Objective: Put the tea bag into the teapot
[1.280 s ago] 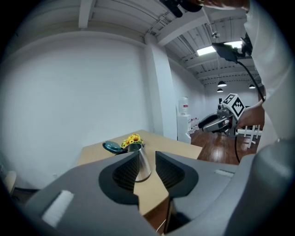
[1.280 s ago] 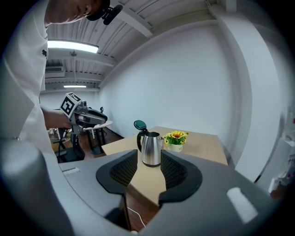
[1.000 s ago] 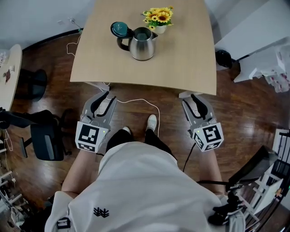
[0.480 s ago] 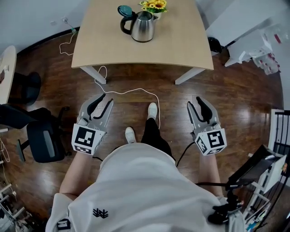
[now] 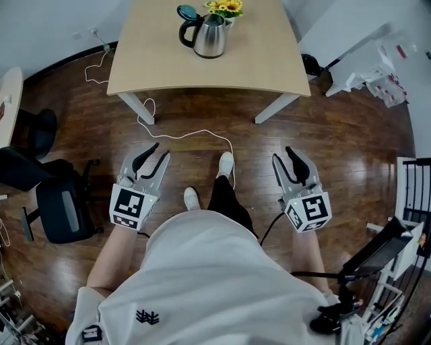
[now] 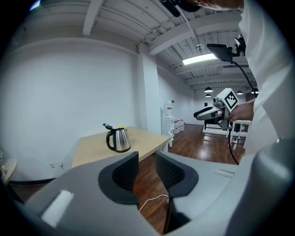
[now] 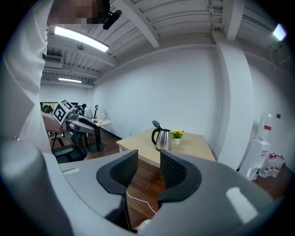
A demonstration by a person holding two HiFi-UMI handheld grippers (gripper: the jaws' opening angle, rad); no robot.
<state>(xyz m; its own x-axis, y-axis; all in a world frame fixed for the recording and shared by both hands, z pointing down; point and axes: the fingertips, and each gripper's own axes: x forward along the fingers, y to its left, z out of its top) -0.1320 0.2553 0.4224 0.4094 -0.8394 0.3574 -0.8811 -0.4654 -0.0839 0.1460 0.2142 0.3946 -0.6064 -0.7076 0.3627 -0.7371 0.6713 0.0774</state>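
The teapot [image 5: 210, 35], a steel kettle with a black handle and its lid flipped up, stands at the far end of the wooden table [image 5: 168, 74]. It shows small in the left gripper view [image 6: 120, 139] and in the right gripper view [image 7: 162, 138]. No tea bag is in any view. My left gripper [image 5: 160, 149] [image 6: 146, 159] hangs over the floor, well short of the table, open with nothing between its pads. My right gripper [image 5: 283, 155] [image 7: 148, 159] is level with it on the other side, also open and holding nothing.
A pot of yellow flowers [image 5: 226, 7] stands right behind the teapot. A white cable [image 5: 195, 135] trails across the wooden floor in front of the table. A black office chair [image 5: 57, 202] is at the left, white furniture [image 5: 363, 60] at the right.
The table and teapot have drawn away toward the top of the head view. Both grippers have come back from the table edge over bare floor, jaws unchanged.
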